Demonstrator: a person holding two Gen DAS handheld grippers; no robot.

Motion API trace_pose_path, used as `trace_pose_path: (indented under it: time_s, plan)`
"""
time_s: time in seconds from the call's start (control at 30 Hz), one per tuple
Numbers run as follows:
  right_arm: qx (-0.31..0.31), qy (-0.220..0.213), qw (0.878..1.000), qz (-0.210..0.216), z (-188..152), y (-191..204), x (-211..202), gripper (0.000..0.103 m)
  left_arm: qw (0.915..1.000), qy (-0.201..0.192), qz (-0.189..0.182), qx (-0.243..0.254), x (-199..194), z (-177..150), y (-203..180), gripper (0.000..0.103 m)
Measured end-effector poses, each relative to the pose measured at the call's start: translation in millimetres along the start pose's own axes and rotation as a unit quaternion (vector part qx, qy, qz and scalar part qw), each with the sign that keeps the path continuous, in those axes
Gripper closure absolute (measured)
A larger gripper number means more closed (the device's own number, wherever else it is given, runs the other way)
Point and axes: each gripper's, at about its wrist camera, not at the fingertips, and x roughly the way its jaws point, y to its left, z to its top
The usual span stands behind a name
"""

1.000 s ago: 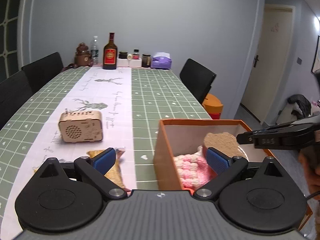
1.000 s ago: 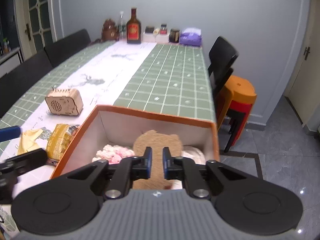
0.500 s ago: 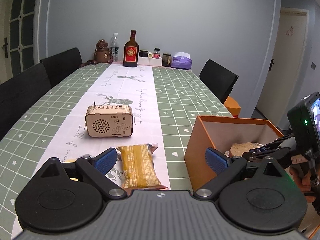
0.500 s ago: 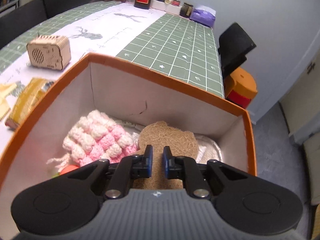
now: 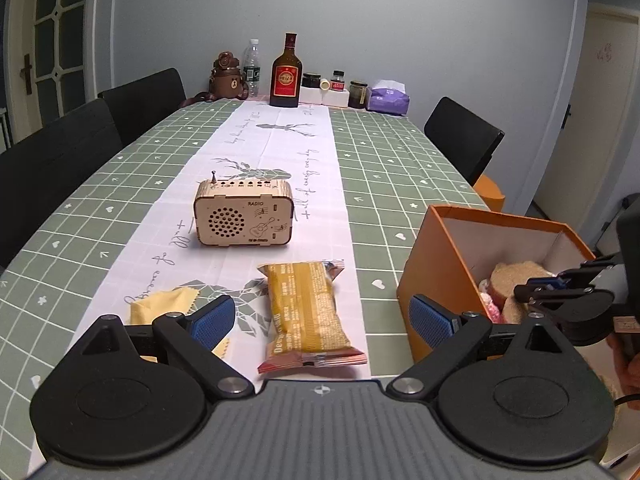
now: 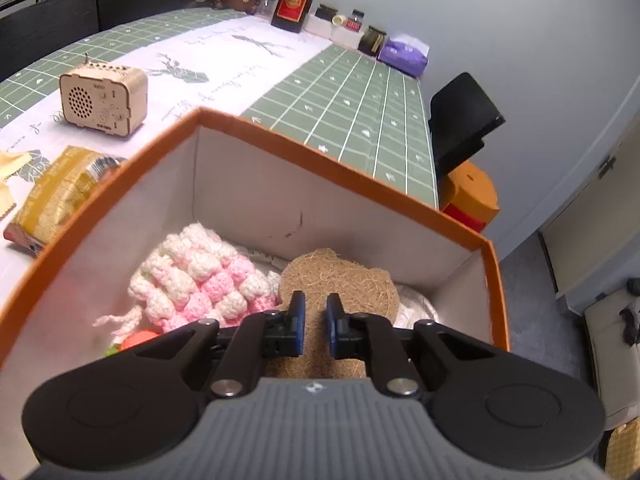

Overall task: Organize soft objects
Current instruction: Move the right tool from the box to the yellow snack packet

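Observation:
An orange box (image 6: pixel 344 166) stands at the table's right edge; it also shows in the left wrist view (image 5: pixel 440 256). Inside lie a pink-and-white crocheted piece (image 6: pixel 200 276) and a brown fibre pad (image 6: pixel 344 280). My right gripper (image 6: pixel 314 320) is down inside the box, its jaws narrowly apart around the brown pad's near edge; it shows in the left wrist view (image 5: pixel 556 284) too. My left gripper (image 5: pixel 320 316) is open and empty above a yellow snack packet (image 5: pixel 308 304) on the table. A yellow cloth (image 5: pixel 164 300) lies by its left finger.
A wooden radio (image 5: pixel 244 216) stands on the white runner mid-table. Bottles, jars and a purple tissue pack (image 5: pixel 388 100) line the far end. Black chairs (image 5: pixel 464 136) flank the table. An orange stool (image 6: pixel 472 192) stands beyond the box.
My right gripper has lowered the brown pad into the box and its jaws have parted slightly. My left gripper has swung left, away from the box, over the snack packet.

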Motion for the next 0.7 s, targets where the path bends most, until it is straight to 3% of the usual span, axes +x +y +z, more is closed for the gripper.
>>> trace_pose_path:
  time_s: [0.03, 0.1, 0.43, 0.7]
  plan:
    - [0.007, -0.003, 1.0, -0.001, 0.6, -0.6, -2.5, 0.088, 1.0, -0.001, 0.002, 0.002, -1.3, 0.3, 0.0, 0.0]
    - [0.026, -0.008, 1.0, 0.005, 2.5, -3.5, -7.3, 0.066, 1.0, -0.003, 0.003, 0.003, -5.1, 0.9, 0.4, 0.0]
    - [0.084, -0.071, 0.994, -0.007, 9.4, -9.5, -59.0, 0.061, 0.9991, -0.037, -0.011, 0.019, -41.4, 10.1, 5.2, 0.0]
    - [0.084, -0.154, 0.984, 0.022, 27.6, 21.0, -117.2, 0.044, 0.9978, -0.066, -0.007, 0.003, -75.9, 16.8, 32.3, 0.0]
